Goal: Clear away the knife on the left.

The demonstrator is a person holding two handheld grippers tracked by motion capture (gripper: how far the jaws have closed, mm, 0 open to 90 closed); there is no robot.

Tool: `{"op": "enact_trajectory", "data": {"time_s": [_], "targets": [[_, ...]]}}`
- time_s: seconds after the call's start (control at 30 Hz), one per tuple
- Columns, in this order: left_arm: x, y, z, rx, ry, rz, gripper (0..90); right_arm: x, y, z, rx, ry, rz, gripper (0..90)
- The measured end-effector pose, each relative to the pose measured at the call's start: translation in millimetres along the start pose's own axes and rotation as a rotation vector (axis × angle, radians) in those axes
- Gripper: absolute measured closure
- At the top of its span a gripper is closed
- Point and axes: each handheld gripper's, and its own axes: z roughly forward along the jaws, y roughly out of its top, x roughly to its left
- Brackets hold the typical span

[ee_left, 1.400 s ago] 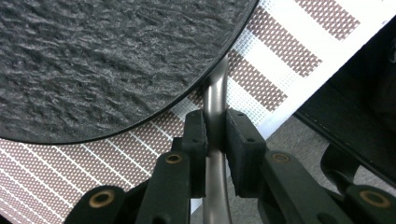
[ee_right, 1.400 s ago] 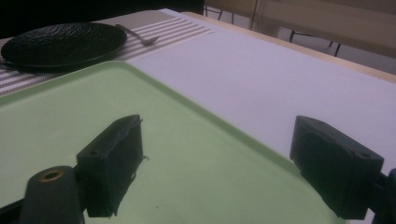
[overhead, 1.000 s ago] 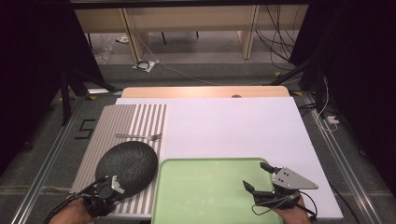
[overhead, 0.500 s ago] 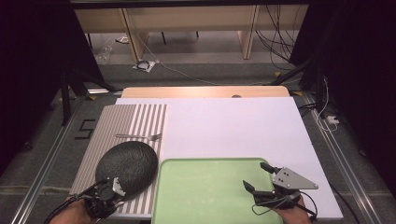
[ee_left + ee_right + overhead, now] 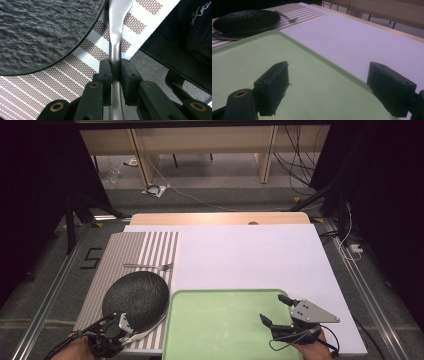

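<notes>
**Lighting and picture quality**

High view: white table top evenly lit from above, surroundings falling to near black; slightly soft overall. Left gripper view: sharp on the striped mat, glare along the metal handle. Right gripper view: dim, grainy; near jaws blurred, green tray softly lit, faint shadows.

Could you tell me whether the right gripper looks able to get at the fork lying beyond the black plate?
Probably yes. The right gripper is open and holds nothing, over the green tray. The fork lies bare on the striped mat, beyond the black plate; the path across looks unblocked, though long.
</notes>
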Motion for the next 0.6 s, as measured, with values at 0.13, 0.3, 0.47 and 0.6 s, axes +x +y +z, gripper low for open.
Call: {"op": "enact_trajectory", "data": {"time_s": [0.13, 0.3, 0.47, 0.6], "targets": [[-3.5, -0.7, -4.0, -0.008, 0.0, 0.005, 79.5, 0.1, 0.0, 0.0, 0.001, 0.001, -0.001, 18.7], [-7.0, -0.2, -6.1, -0.011, 0.001, 0.0, 79.5, 0.0, 0.0, -0.4, 0.0, 0.0, -0.001, 18.8], [-10.8, 2.3, -11.1, -0.038, -0.011, -0.007, 79.5, 0.3, 0.0, 0.0, 0.003, 0.001, -0.001, 18.8], [-15.8, 8.6, -16.3, -0.07, -0.003, -0.002, 79.5, 0.2, -0.1, 0.4, 0.003, 0.002, 0.0, 18.8]]}}
